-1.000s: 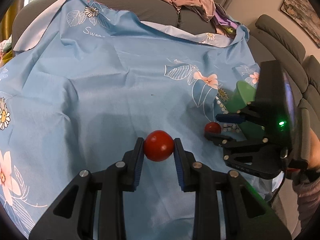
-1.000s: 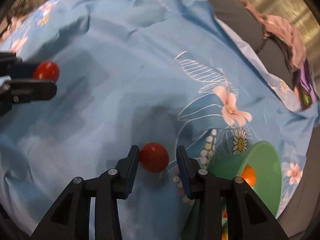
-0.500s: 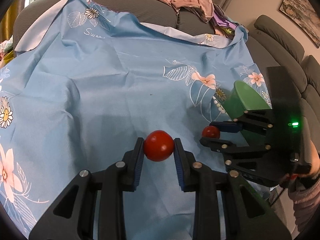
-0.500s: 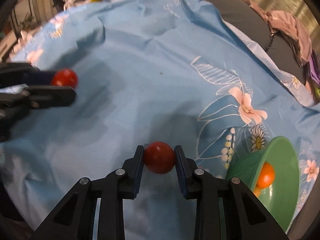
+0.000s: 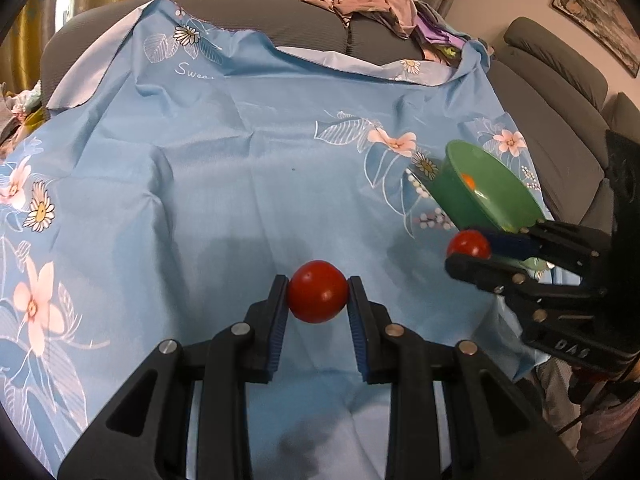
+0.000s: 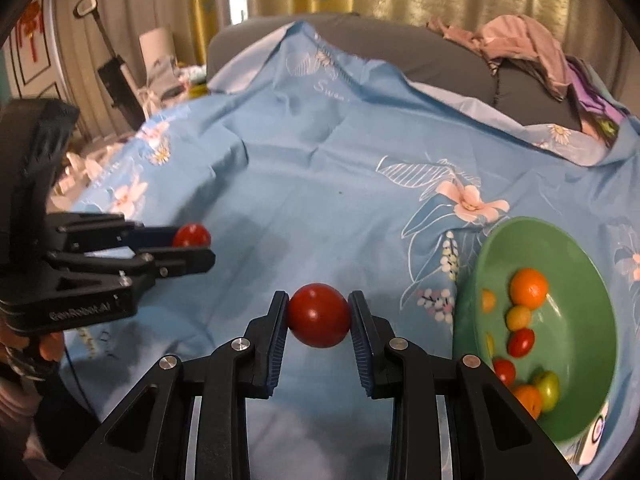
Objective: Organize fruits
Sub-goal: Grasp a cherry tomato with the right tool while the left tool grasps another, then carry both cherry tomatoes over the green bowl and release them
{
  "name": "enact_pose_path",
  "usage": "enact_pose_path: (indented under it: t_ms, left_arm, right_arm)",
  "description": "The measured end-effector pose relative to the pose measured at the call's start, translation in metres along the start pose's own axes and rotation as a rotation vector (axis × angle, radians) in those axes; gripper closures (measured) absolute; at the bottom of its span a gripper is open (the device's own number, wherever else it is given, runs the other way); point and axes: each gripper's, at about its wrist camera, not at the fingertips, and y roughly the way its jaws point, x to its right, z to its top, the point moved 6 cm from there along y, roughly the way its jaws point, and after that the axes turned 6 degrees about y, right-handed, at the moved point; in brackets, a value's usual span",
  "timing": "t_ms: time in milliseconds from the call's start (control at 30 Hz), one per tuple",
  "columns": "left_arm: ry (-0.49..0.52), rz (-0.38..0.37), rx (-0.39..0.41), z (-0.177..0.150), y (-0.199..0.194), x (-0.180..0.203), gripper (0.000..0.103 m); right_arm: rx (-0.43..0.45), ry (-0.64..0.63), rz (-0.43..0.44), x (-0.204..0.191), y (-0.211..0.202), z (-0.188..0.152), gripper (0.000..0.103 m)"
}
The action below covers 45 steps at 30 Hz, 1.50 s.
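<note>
A red tomato [image 5: 318, 291] is pinched between the pads of the left gripper [image 5: 318, 294], above the blue flowered cloth [image 5: 240, 184]. A second tomato [image 6: 319, 315] is clamped in the right gripper [image 6: 319, 316], beside the green bowl [image 6: 576, 408] in which small fruits are seen.

Left hand-held gripper [image 5: 318, 300] and right hand-held gripper [image 6: 319, 312]: matt black plastic with silvery metal pins and ribbed blue pads [image 5: 279, 320], each on a smooth glossy red tomato [image 5: 317, 291], the other tomato [image 6: 319, 315] equally shiny. Blue floral cloth [image 5: 224, 184] thin, creased, faint sheen, over a grey ribbed-fabric sofa [image 5: 552, 92]. Green bowl [image 6: 576, 312] smooth, slightly glossy plastic look; fruits [image 6: 528, 286] inside smooth-skinned.
</note>
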Motion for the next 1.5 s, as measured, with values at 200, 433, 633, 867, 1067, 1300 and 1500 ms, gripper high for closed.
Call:
enact_pose_path:
  t_ms: [200, 433, 633, 867, 1067, 1300, 1500]
  left_arm:
    - [0.009, 0.018, -0.001, -0.009, -0.015, 0.014, 0.074]
    - [0.033, 0.037, 0.013, -0.008, -0.031, 0.029, 0.074]
    - [0.069, 0.04, 0.018, -0.001, -0.035, 0.046, 0.074]
    - [0.128, 0.025, 0.019, 0.017, -0.03, 0.071, 0.074]
    - [0.185, 0.009, 0.022, 0.035, -0.022, 0.096, 0.074]
    - [0.261, -0.009, 0.01, 0.053, -0.004, 0.127, 0.074]
    - [0.315, -0.024, -0.001, 0.066, 0.012, 0.15, 0.074]
  right_arm:
    - [0.063, 0.03, 0.018, -0.001, -0.029, -0.005, 0.071]
    - [0.124, 0.055, 0.038, 0.0, -0.053, -0.009, 0.071]
    - [0.169, 0.079, 0.039, 0.007, -0.069, -0.011, 0.071]
    - [0.208, 0.115, 0.025, 0.025, -0.081, -0.014, 0.071]
    - [0.229, 0.158, 0.009, 0.045, -0.085, -0.018, 0.071]
    - [0.244, 0.214, -0.008, 0.071, -0.087, -0.025, 0.071]
    - [0.257, 0.258, -0.025, 0.093, -0.089, -0.03, 0.071]
